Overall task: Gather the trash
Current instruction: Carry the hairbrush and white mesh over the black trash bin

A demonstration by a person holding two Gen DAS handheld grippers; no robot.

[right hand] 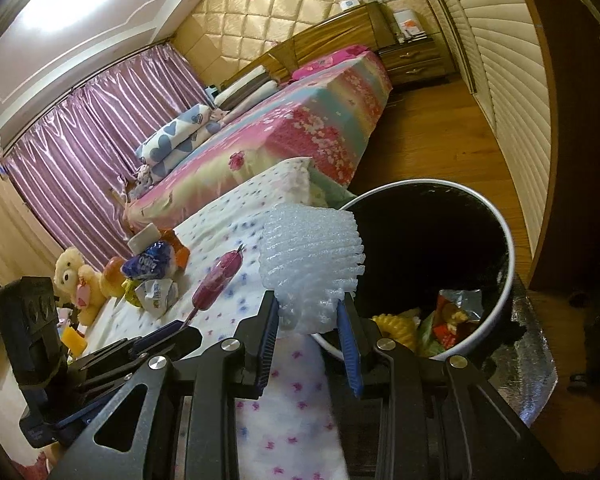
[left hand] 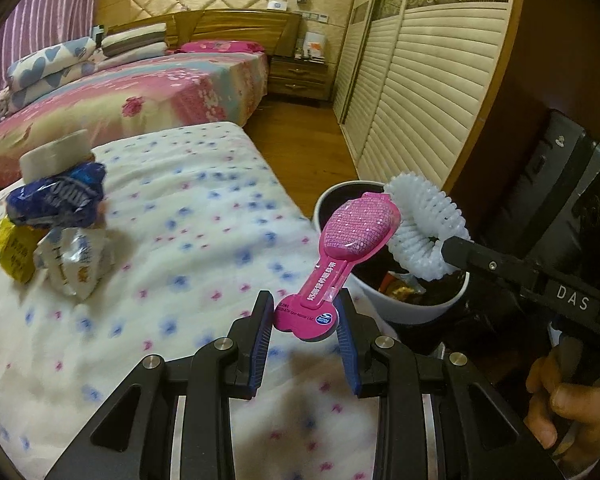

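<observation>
My left gripper (left hand: 306,316) is shut on the narrow end of a pink spoon-shaped blister pack (left hand: 346,256), whose wide end reaches over the rim of a white trash bin (left hand: 412,308). My right gripper (right hand: 310,312) is shut on a white foam net sleeve (right hand: 310,256), held just left of the bin (right hand: 496,308). In the left wrist view that foam net (left hand: 424,228) hangs over the bin's mouth. The bin holds several wrappers (right hand: 452,312). More wrappers lie on the flowered bedspread: a blue one (left hand: 56,196), a yellow one (left hand: 12,252) and a white one (left hand: 74,264).
A roll of tape (left hand: 56,152) sits behind the blue wrapper. Stuffed toys (right hand: 80,280) lie at the bedspread's far left. A big bed (right hand: 300,120) stands behind, a louvred wardrobe (left hand: 432,80) lines the right wall, and wooden floor (right hand: 432,140) runs between them. A person's hand (left hand: 568,404) grips the right tool.
</observation>
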